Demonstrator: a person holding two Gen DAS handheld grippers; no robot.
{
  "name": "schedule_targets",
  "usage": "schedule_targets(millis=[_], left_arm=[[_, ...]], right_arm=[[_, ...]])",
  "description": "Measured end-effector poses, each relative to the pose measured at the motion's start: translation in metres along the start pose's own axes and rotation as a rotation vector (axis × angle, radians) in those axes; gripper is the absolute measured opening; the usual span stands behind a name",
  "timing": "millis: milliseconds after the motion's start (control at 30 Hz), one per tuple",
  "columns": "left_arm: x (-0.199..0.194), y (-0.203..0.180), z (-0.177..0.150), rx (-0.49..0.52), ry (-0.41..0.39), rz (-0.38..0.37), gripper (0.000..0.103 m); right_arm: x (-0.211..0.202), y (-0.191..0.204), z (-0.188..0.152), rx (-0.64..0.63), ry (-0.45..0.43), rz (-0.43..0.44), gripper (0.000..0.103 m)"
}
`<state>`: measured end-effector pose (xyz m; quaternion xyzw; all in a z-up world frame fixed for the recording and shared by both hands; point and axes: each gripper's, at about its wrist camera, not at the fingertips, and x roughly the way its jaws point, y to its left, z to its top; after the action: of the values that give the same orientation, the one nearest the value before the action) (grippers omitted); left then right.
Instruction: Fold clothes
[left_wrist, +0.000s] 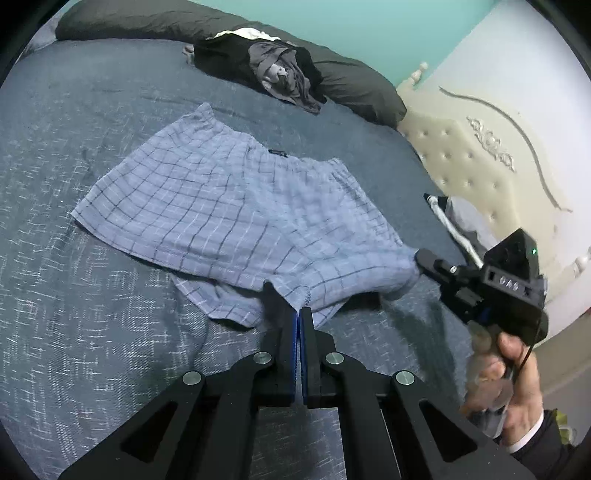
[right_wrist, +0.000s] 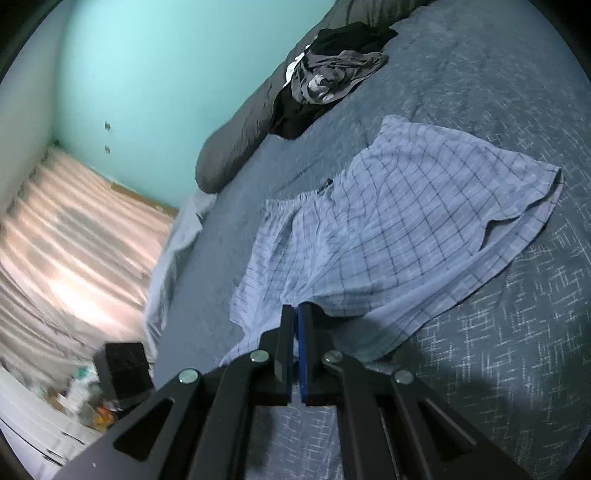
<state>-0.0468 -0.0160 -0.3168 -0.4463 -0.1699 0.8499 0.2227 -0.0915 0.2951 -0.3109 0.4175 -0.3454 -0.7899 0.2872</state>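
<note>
Pale blue plaid shorts (left_wrist: 229, 203) lie spread on the dark blue bed cover (left_wrist: 74, 295), waistband toward the pillows. My left gripper (left_wrist: 299, 312) is shut on the hem at the crotch notch, and the cloth lifts slightly there. In the left wrist view my right gripper (left_wrist: 419, 260), held by a person's hand (left_wrist: 513, 387), pinches the right leg's hem corner. In the right wrist view the same shorts (right_wrist: 406, 229) rise in a tent to my right gripper (right_wrist: 296, 310), which is shut on the cloth edge.
A heap of dark and grey clothes (left_wrist: 273, 70) sits near the dark pillows (left_wrist: 354, 88) at the head of the bed. A cream tufted headboard (left_wrist: 472, 162) stands at the right. The bed's edge (right_wrist: 166, 258) drops to a floor with clutter (right_wrist: 110, 384).
</note>
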Motion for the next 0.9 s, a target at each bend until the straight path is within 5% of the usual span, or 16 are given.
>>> schedule_targets(millis=[400, 900], left_arm=[[0.022, 0.003, -0.012, -0.012, 0.135, 0.004, 0.001], [0.020, 0.008, -0.008, -0.046, 0.132, -0.014, 0.001]], right_arm=[[0.020, -0.018, -0.010, 0.030, 0.143, -0.086, 0.002], [0.017, -0.023, -0.014, 0.037, 0.146, -0.096, 0.005]])
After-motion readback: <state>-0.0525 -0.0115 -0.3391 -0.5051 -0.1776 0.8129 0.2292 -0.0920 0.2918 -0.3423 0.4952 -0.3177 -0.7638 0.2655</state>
